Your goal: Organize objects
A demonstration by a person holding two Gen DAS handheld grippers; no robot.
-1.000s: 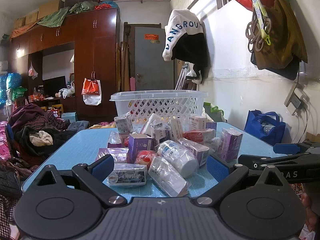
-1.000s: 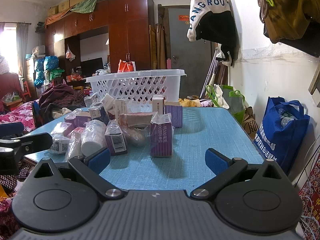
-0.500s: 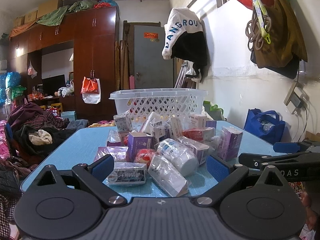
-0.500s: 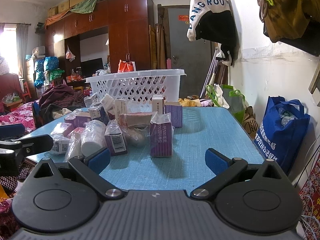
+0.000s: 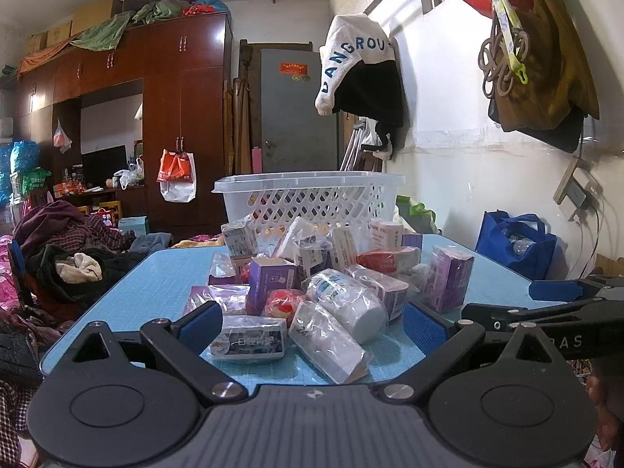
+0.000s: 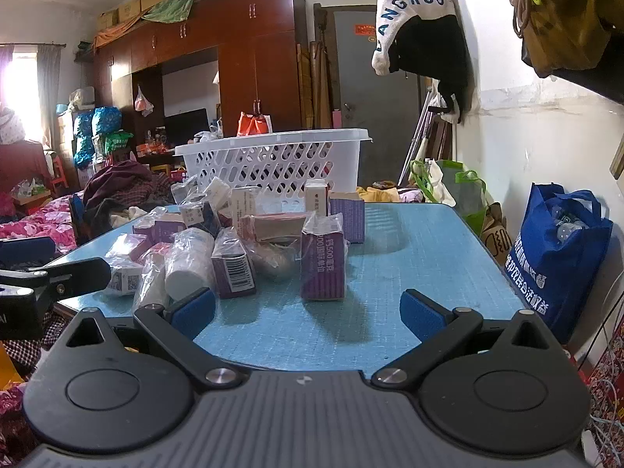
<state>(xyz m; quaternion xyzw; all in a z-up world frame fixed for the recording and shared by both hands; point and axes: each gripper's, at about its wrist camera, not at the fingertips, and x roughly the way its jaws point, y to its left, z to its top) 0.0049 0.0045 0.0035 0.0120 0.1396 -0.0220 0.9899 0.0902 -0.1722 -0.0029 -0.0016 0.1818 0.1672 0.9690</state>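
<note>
Left wrist view: the pile sits mid-bench, basket behind it. Left tongs and right tongs both gape, empty. Slick plastic wraps could slip when pinched; nudging the upright purple box may topple it.

One white basket, one blue table, two tools

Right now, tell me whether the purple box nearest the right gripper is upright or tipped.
Upright. The purple box stands on its short end on the blue table, in clear wrap, apart from the open right gripper.
</note>
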